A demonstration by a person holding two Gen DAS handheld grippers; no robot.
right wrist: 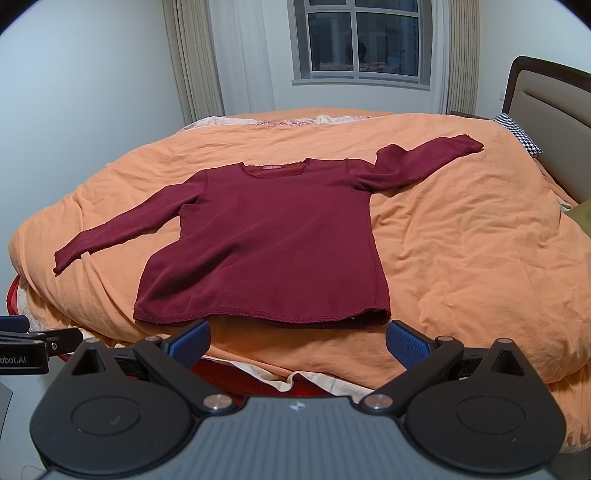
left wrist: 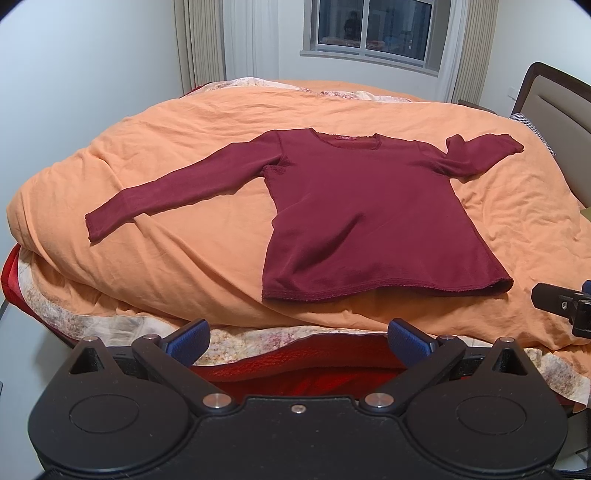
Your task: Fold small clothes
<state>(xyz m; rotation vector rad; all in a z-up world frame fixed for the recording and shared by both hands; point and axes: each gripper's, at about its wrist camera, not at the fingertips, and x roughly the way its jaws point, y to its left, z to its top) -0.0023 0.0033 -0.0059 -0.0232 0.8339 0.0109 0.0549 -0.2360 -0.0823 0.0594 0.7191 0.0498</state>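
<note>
A dark red long-sleeved shirt (left wrist: 354, 210) lies flat and face up on the orange duvet (left wrist: 184, 258) of a bed, its hem along the near edge and its neckline toward the far side, where a window (left wrist: 369, 26) sits in the wall. One sleeve stretches out toward the duvet's left edge; the other bends back on itself toward the headboard (left wrist: 554, 122) at the right. The left gripper (left wrist: 297, 338) hangs short of the near edge — fingers spread wide, holding nothing. The right gripper (right wrist: 297, 338) is likewise spread and empty, just short of the hem, touching no cloth.
</note>
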